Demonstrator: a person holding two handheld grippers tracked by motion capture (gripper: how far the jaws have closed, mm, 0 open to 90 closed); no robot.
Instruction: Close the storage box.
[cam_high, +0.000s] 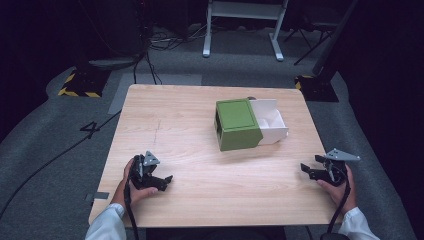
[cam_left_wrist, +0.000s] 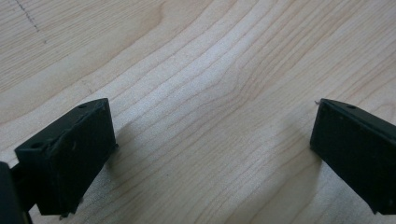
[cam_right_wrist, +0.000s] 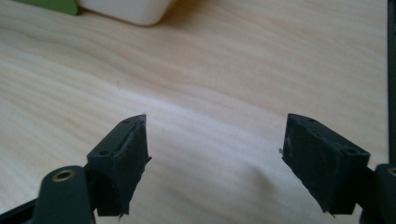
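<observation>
A green box sleeve (cam_high: 237, 124) lies right of the table's middle, with a white inner tray (cam_high: 271, 121) slid partway out of its right side. My left gripper (cam_high: 165, 181) rests low on the table near the front left, held by a hand; its jaws stand wide apart over bare wood (cam_left_wrist: 215, 130). My right gripper (cam_high: 306, 170) is at the front right edge, also open, with nothing between its fingers (cam_right_wrist: 215, 149). A corner of the white tray (cam_right_wrist: 126, 10) and a sliver of the green sleeve (cam_right_wrist: 51, 4) lie at the top left in the right gripper view.
The light wooden table (cam_high: 190, 200) has bare wood between the grippers and the box. Grey carpet surrounds it, with cables (cam_high: 60, 150) on the left, a yellow-black striped base (cam_high: 80, 85) at the back left and white stand legs (cam_high: 240, 30) behind.
</observation>
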